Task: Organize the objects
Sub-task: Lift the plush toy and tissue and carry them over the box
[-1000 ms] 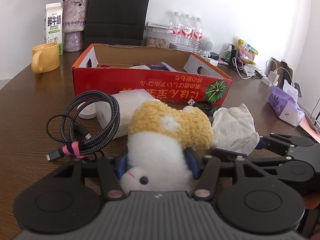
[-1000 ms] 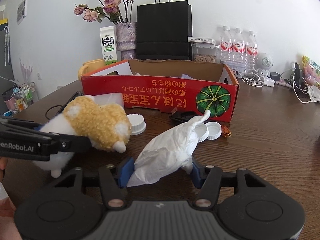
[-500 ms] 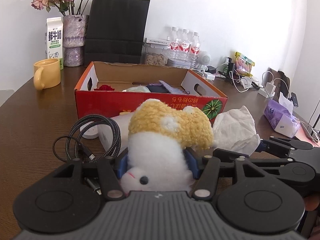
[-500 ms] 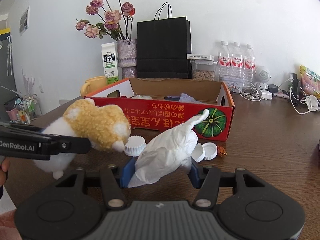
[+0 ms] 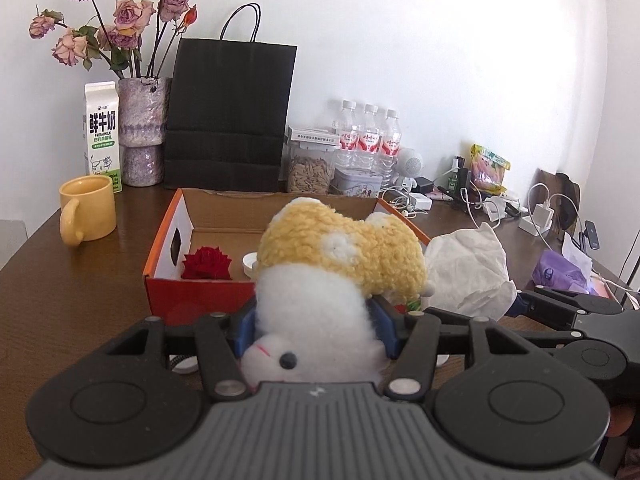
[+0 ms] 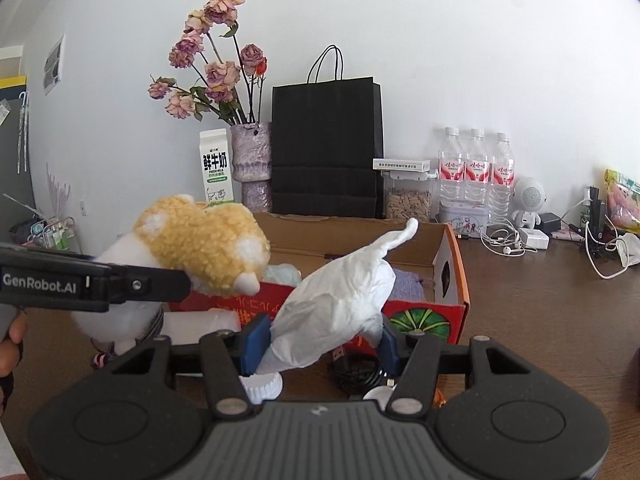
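Note:
My left gripper [image 5: 314, 326] is shut on a yellow and white plush toy [image 5: 336, 264], held in the air just before the near wall of the red cardboard box [image 5: 168, 240]. My right gripper [image 6: 318, 336] is shut on a crumpled white tissue [image 6: 340, 300], also raised in front of the box [image 6: 452, 276]. From the right wrist view the plush toy [image 6: 200, 248] and the left gripper's arm show at the left. The tissue [image 5: 464, 268] appears to the right of the toy in the left wrist view. A red rose [image 5: 207, 262] lies inside the box.
Behind the box stand a black paper bag [image 5: 230, 116], a vase of dried roses [image 5: 142, 132], a milk carton [image 5: 101, 132], a yellow mug [image 5: 86, 208] and water bottles [image 5: 370, 140]. White lids [image 6: 262, 386] and a black cable [image 6: 356, 374] lie on the table under my right gripper. Chargers and cables clutter the far right.
Both grippers have risen with the toy and the tissue, so the views now look down into the box. The coiled cable and white container have dropped out of the left wrist view.

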The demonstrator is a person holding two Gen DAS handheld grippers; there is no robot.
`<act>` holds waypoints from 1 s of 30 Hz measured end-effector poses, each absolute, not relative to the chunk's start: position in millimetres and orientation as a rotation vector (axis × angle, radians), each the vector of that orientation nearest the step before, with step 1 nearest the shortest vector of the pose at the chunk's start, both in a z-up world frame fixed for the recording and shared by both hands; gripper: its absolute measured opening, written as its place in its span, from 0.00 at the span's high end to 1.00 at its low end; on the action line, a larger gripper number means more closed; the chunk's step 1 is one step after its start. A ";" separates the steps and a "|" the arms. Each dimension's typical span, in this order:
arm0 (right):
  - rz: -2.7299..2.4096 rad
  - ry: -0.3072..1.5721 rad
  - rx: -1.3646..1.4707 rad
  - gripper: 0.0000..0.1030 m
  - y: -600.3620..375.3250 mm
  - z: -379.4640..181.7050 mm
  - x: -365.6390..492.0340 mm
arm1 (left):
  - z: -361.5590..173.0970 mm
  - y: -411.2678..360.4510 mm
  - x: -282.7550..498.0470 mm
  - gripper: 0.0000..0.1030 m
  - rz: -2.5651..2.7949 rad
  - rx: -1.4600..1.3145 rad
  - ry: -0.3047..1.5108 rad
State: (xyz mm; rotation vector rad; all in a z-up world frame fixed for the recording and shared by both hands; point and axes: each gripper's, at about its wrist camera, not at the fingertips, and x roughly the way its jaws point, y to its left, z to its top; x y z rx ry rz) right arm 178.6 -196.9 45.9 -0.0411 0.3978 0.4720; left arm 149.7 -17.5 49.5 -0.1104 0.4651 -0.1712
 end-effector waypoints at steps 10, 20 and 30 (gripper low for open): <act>0.463 0.377 -0.029 0.47 -186.9 56.3 234.2 | 60.1 -11.1 202.7 0.43 -0.139 -0.126 0.445; 0.449 0.381 -0.022 0.47 -173.8 58.3 295.9 | 63.2 5.6 262.3 0.43 -0.071 -0.148 0.453; 0.444 0.453 0.009 0.47 -166.6 41.1 349.2 | 49.1 14.3 311.6 0.43 -0.033 -0.157 0.505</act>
